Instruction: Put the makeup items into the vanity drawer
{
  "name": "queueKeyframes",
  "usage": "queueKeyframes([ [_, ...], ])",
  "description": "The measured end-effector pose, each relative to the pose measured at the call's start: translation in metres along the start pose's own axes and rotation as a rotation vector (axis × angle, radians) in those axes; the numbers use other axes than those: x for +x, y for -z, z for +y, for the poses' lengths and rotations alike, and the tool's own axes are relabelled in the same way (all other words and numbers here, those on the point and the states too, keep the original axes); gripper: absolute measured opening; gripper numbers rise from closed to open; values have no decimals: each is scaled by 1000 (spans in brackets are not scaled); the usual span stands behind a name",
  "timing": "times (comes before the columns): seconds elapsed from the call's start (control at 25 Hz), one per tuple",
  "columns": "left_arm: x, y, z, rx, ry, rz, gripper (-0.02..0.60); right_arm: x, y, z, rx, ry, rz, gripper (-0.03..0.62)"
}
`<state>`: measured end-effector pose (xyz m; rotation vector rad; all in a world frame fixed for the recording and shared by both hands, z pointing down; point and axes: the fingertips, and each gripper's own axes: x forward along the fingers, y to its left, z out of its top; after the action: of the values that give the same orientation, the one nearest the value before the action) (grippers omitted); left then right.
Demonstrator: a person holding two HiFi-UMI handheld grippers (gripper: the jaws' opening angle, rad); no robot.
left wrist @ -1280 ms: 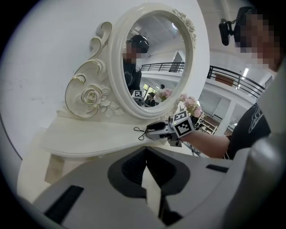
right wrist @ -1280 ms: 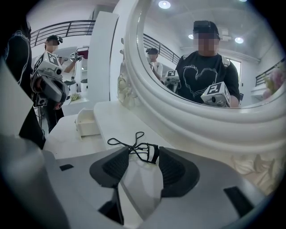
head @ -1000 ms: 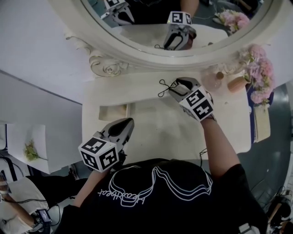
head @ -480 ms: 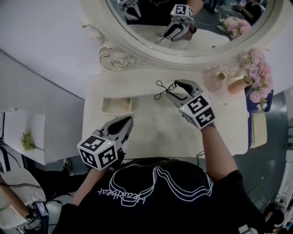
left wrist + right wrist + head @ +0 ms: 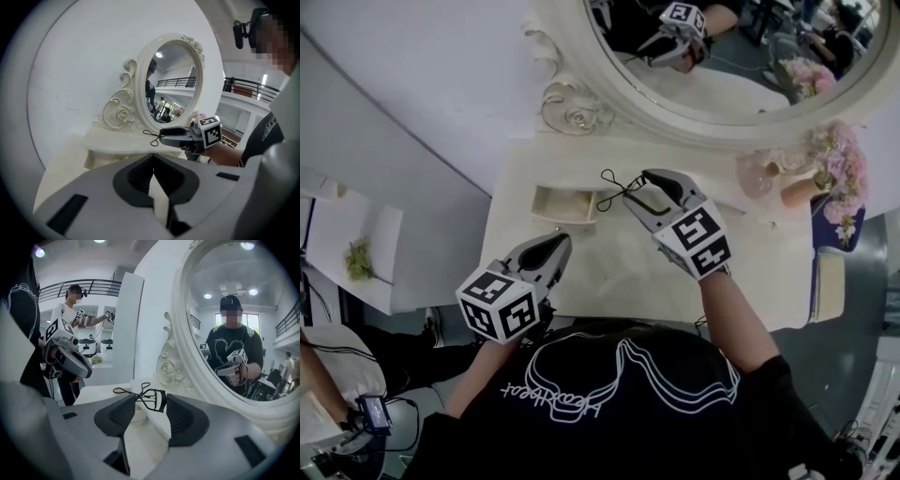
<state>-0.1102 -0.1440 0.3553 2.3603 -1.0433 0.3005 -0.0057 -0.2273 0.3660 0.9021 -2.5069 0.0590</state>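
Note:
A black eyelash curler [image 5: 613, 187] hangs above the white vanity top [image 5: 609, 262], with my right gripper [image 5: 639, 190] shut on it. In the right gripper view the curler [image 5: 163, 400] spans the gap between the two dark pads of that gripper [image 5: 151, 402]. A small open drawer [image 5: 562, 206] sits at the vanity's left, just left of the curler. My left gripper [image 5: 555, 247] is shut and empty, held over the vanity's front left edge. In the left gripper view its jaws [image 5: 153, 174] meet, and the right gripper [image 5: 163, 137] with the curler [image 5: 151, 137] shows beyond.
An oval mirror [image 5: 722, 75] in a carved white frame stands at the back. Pink flowers [image 5: 844, 178], a glass jar [image 5: 757, 173] and a small tan bottle [image 5: 797, 192] crowd the right back corner. Another person [image 5: 70, 310] stands far behind, left of the vanity.
My right gripper has carried the eyelash curler leftward, closer to the open drawer. The head view has swung, so the vanity sits further right. The left gripper has hardly moved.

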Motion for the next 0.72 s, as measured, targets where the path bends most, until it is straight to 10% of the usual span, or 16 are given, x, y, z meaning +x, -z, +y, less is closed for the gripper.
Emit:
queueKeyframes([
  [0.72,-57,17,57,-66,-80,-27,5,93,10,82,167,-148,69,215],
])
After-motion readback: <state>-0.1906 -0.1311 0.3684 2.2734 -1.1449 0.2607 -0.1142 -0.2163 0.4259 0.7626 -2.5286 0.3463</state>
